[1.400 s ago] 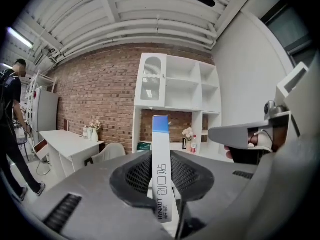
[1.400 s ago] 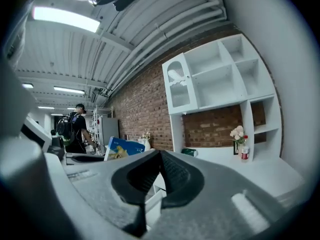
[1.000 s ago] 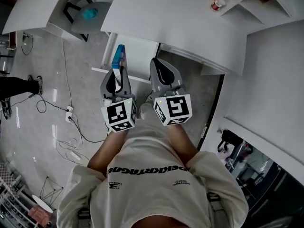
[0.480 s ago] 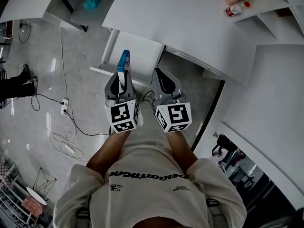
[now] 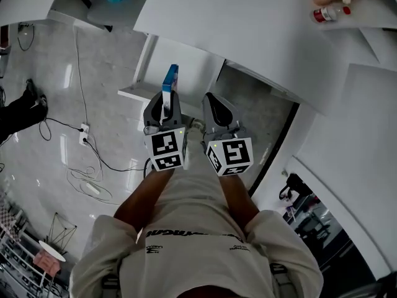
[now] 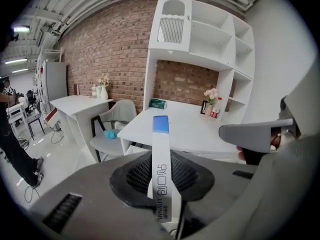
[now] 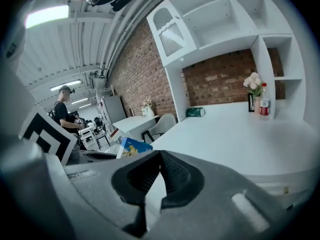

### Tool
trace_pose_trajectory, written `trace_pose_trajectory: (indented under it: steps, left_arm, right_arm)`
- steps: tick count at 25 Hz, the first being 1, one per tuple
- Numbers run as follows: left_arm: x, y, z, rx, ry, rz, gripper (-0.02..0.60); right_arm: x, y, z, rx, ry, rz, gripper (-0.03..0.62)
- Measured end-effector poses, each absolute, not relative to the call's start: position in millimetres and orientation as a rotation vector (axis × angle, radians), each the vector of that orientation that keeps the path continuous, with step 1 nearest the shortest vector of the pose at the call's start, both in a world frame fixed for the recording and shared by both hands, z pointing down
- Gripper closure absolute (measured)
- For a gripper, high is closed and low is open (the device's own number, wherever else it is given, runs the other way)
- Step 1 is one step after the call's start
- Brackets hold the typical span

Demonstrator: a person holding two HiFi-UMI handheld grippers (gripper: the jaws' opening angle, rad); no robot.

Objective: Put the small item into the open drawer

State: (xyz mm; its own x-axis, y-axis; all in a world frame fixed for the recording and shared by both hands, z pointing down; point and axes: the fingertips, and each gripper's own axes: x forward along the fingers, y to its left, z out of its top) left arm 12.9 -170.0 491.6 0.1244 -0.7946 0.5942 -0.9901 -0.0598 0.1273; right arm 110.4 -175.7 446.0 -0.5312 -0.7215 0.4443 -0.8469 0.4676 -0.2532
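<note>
1. Now the left tool [image 5: 163, 109] is clamped on the small item, a slim blue-and-white box [image 5: 170, 84]. The box stands up out of the jaws on its narrow edge, and the grip looks the same as a second ago (no slip that I can see).
2. Across the last second the whole head view has swung. The white surface [image 5: 248, 30] fills more of the upper frame, and the red-capped bottle [image 5: 327, 14] on it has slid toward the upper right corner.
3. The box now shows its thin edge at centre frame, where earlier it showed more of its printed face (so the tool has turned a little with the body).
4. The open drawer [image 5: 186, 73] sits just above centre, under the edge of the surface. The top of the box overlaps the drawer's near left part in the picture. The box is carried clear of the drawer, not in it.
5. The right tool [image 5: 218, 110] hangs just beside the left one with its jaws together on nothing.
6. My reading: the carry is nearly over and the person is squaring up to the drawer. Reaching in, lowering and letting go are not yet done.
</note>
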Motion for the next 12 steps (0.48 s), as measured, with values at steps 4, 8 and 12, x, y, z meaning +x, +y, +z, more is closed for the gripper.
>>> trace_pose_trajectory:
  steps: [4, 8, 12]
  left_arm:
    - [-0.3, -182.1, 518.8, 1.861, -1.702, 0.543, 0.505]
    - [-5.3, -195.6, 542.9, 1.823, -1.672, 0.569, 0.505]
    - [-3.7, -206.0, 564.9, 1.790, -1.634, 0.594, 0.505]
  right_arm:
    - [108.1, -184.6, 466.6, 1.351, -2.410, 0.679, 0.595]
    - [109.9, -195.2, 486.7, 1.358, -2.384, 0.699, 0.595]
    - [114.0, -206.1, 502.9, 1.377, -2.355, 0.715, 0.595]
